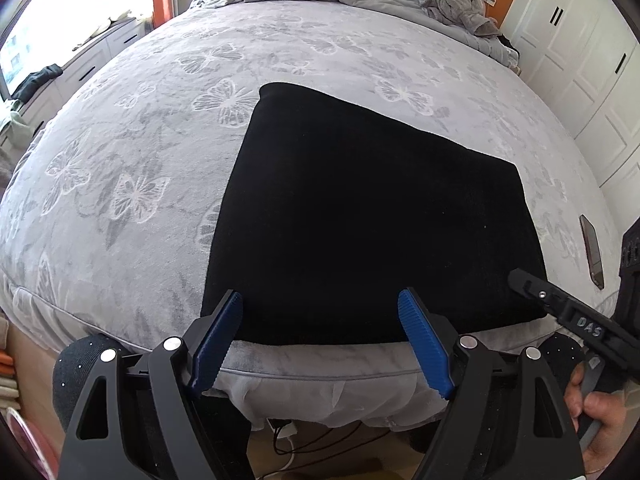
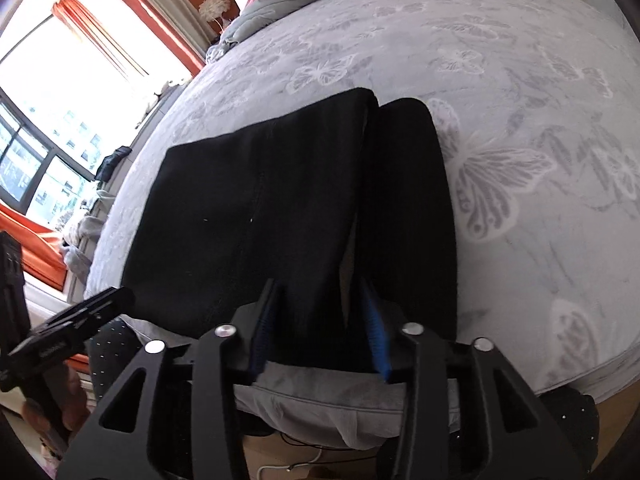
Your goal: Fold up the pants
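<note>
Pants: one pair of black pants (image 1: 360, 208) lies flat on the bed (image 1: 140, 128), folded into a broad dark slab whose near edge sits right at the bed's front edge.
Layers: from my right tool's view the slab shows as two parts, a wide panel and a narrower strip (image 2: 408, 208) beside it, with a slim gap between them.
Left tool: my left tool (image 1: 320, 340) hangs just in front of the near edge, blue pads spread wide, holding nothing.
Right tool: my right tool (image 2: 320, 332) has its pads parted around the near hem, one pad on each side of a stretch of cloth; it does not look clamped yet.
Risk, uneven grip: I judge that closing here could catch only the wide panel or only the strip, since the gap between them runs close to my right pad, and the layers would then slide apart.
Risk, slipping off: the hem lies so close to the bed's front edge that a pull toward me could drag the pants over it.
Risk, lopsided fold: with the left tool not on the cloth, lifting from one side alone could skew the stack.
Counts: one pair of pants, two tools, one bed, one phone (image 1: 592, 252) lying on the bed to the right of the pants.
</note>
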A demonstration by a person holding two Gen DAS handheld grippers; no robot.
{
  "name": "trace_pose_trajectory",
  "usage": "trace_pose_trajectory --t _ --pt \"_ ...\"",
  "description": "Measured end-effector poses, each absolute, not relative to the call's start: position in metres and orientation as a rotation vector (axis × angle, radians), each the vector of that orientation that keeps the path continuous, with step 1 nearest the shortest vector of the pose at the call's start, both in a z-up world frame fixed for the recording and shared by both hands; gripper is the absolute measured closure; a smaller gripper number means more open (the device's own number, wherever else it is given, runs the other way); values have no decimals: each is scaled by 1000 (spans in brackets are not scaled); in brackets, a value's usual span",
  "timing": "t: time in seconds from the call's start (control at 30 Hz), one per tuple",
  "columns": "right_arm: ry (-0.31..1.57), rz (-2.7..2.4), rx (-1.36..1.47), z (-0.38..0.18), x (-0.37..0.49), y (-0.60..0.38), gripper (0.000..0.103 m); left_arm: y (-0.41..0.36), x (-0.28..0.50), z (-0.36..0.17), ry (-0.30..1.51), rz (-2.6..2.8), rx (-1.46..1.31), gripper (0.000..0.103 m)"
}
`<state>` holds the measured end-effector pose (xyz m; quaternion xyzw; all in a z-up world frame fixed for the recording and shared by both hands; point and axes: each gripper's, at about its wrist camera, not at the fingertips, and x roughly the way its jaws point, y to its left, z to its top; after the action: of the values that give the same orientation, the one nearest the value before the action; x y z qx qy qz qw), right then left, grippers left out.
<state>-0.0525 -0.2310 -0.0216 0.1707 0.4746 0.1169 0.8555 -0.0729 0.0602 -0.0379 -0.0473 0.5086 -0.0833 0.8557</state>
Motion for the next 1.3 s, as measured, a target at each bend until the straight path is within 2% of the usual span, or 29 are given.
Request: trace_pose_trajectory --t 0.1,0.17,0.23,0.33,0.37,0.4,0.43,0.67,0.87,0.9,0.93,0.97,1.0,1.07,1.1,1.13,1.3 --pt "896 240 314 17 -62 -234 91 62 -72 -32 1062 -179 -104 26" --pt "927 214 235 12 -56 -234 90 64 -71 -29 1050 -184 -110 24" --pt "1033 201 191 -20 -45 -234 86 65 -69 -30 1044 -180 -110 20" --pt "989 203 333 -14 -55 -251 74 67 -62 -36 1076 -177 -108 20" --pt "964 167 344 -7 -58 -256 55 70 -61 -35 1079 -183 -121 20" --pt "937 136 341 0 -60 -260 31 77 -60 -35 1075 -197 -155 20" --pt "926 121 332 4 -61 -265 27 84 -57 -36 1076 -209 -198 18" --pt "1037 172 518 -29 -49 -277 22 126 -24 -85 1225 -253 -506 17" --pt "1085 212 599 -54 -40 -262 16 98 -21 -93 1219 -315 -434 16" --pt "1078 211 587 -52 -39 -258 16 94 -20 -91 1220 -305 -409 17" --pt "1072 210 579 -51 -38 -255 17 89 -20 -89 1216 -297 -386 24" --pt "1074 203 555 -49 -37 -251 34 84 -20 -85 1212 -297 -363 30" --pt "1069 205 536 -46 -39 -249 50 81 -21 -81 1205 -290 -339 39" --pt "1049 214 524 -36 -41 -246 62 76 -24 -70 1178 -279 -288 58" --pt "1036 214 505 -29 -43 -244 64 73 -28 -63 1165 -281 -266 68" --pt "1015 219 487 -20 -46 -241 65 70 -31 -55 1151 -279 -239 74" --pt "902 267 423 34 -66 -227 67 62 -52 -4 1046 -297 -217 80"
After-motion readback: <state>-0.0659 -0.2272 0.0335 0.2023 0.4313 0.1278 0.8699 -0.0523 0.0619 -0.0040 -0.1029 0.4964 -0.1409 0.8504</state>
